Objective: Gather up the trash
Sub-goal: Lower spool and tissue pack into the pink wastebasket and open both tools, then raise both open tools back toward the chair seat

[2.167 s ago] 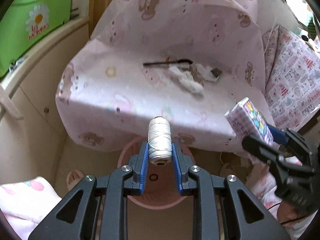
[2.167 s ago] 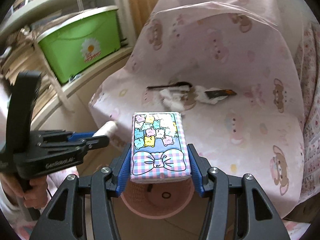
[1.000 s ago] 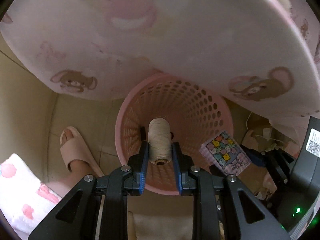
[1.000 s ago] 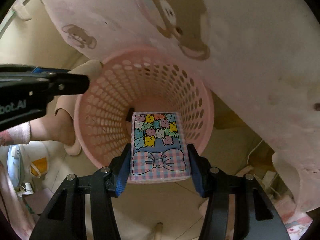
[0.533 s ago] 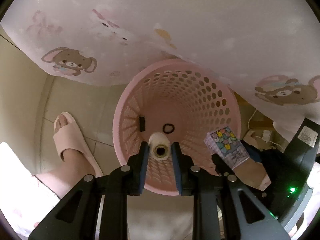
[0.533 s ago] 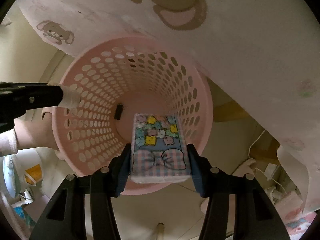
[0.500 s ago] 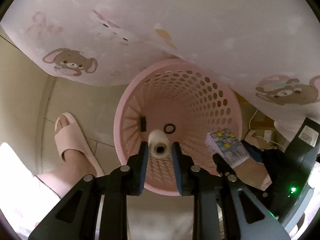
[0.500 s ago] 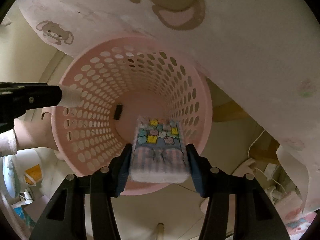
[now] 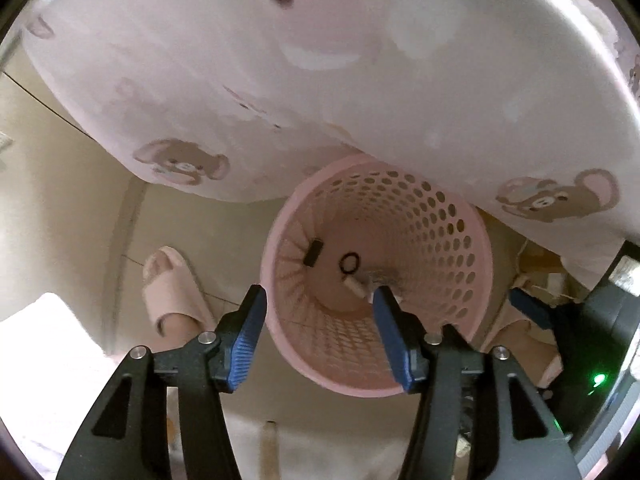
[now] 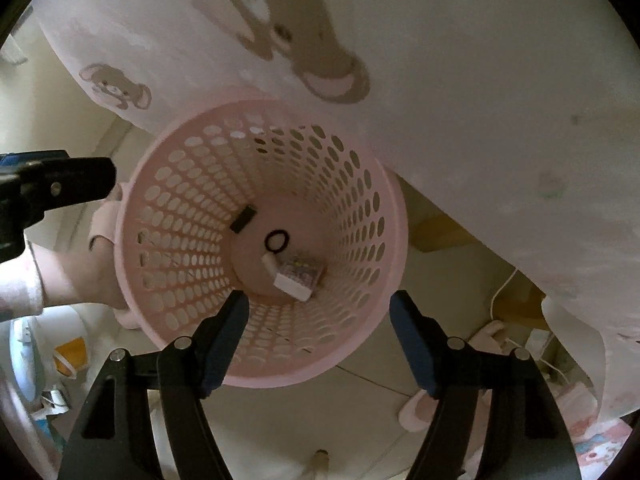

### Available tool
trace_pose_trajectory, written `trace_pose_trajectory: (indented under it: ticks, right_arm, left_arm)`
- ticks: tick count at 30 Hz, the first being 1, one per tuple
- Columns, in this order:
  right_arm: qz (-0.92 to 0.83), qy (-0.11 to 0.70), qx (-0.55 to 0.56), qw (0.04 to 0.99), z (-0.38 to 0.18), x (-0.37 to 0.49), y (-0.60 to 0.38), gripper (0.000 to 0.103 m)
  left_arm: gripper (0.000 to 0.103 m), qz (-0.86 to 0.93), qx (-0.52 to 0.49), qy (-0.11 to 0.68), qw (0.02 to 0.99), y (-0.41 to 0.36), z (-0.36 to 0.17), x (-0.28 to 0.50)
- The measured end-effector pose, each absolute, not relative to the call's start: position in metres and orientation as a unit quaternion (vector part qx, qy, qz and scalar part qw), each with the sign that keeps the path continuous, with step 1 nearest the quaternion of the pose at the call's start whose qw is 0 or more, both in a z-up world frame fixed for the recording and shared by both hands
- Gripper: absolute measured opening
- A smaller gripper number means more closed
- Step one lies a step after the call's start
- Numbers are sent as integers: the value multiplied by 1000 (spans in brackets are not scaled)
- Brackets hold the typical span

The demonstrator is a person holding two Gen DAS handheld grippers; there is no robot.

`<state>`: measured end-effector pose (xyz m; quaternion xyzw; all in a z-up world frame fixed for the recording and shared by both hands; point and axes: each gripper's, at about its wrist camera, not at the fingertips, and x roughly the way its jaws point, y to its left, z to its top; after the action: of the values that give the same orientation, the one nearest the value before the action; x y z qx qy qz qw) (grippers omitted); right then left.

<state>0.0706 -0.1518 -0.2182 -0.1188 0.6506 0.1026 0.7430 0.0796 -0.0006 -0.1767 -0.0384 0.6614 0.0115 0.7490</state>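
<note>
I hold both grippers pointing down over the pink basket (image 9: pixel 476 280), which stands on the floor partly under the edge of a bear-print cloth (image 9: pixel 320 80).

Left gripper (image 9: pixel 318 312): its jaws have just been opening and now stand wide with nothing between them. The thread spool (image 9: pixel 355 286) lies on the basket floor, below and just inside the right jaw. Beyond the jaws on the same floor lie a small black block (image 9: pixel 314 252) and a black ring (image 9: pixel 349 263). Outside the left jaw, a foot in a pink slipper (image 9: pixel 172 292) rests on the floor beside the basket.

Right gripper (image 10: pixel 318 320): its jaws have also just been opening and stand wide, empty. The tissue pack (image 10: pixel 298 278) lies at the bottom of the basket, ahead of the gap between the jaws, touching the spool (image 10: pixel 269 263). The ring (image 10: pixel 277 241) and the block (image 10: pixel 243 219) lie further ahead of the jaws.

Task status, as I judge it: both carried items are in the basket, so this drop-off is complete. Four items are collected in all. The top of the cloth is not visible in either view, so I cannot tell what trash is left there. Both grippers are free for the next pick-up.
</note>
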Motion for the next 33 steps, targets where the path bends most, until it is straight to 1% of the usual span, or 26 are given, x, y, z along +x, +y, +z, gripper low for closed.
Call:
trace_pose_trajectory:
  ticks: [4, 7, 8, 9, 12, 14, 16, 17, 18, 21, 26, 29, 32, 33]
  right_arm:
    - [102, 649, -107, 747, -205, 68, -155, 75]
    - [96, 620, -130, 768, -187, 60, -152, 75]
    - [100, 611, -137, 773, -182, 58, -150, 75]
    - [111, 605, -148, 775, -176, 54, -147, 75]
    - [126, 595, -160, 778, -161, 46, -142, 75]
    - [130, 593, -143, 782, -151, 44, -144, 75]
    - [135, 588, -125, 787, -139, 43, -146, 75]
    - [136, 582, -119, 793, -132, 42, -147, 75]
    - [136, 572, -116, 801, -123, 40, -148, 75]
    - [135, 542, -102, 823, -96, 37, -154, 75]
    - [130, 496, -57, 857, -57, 37, -172, 76]
    - [131, 455, -80, 877, -36, 35, -174, 76]
    - [136, 426, -70, 892, -20, 35, -179, 81]
    - [134, 418, -65, 896, -15, 36, -182, 81]
  left_arm:
    - [61, 25, -11, 645, 764, 2, -159, 76]
    - [67, 16, -6, 625, 781, 0, -141, 73]
    - [72, 18, -3, 616, 787, 0, -135, 72]
    - [74, 18, 0, 608, 794, 1, -129, 69]
    - [76, 19, -2, 584, 812, 6, -110, 65]
    - [79, 17, -17, 566, 824, 12, -98, 63]
    - [79, 14, -27, 547, 837, 15, -87, 62]
    - [81, 17, -25, 532, 846, 17, -80, 61]
    - [86, 21, -20, 518, 855, 17, -73, 60]
    - [93, 35, -3, 477, 878, 17, -58, 56]
    - [95, 36, 17, 435, 899, 12, -45, 53]
    - [95, 52, 39, 396, 916, 4, -38, 44]
    - [95, 52, 67, 373, 924, -5, -30, 41]
    - [95, 50, 75, 370, 925, -7, -28, 42]
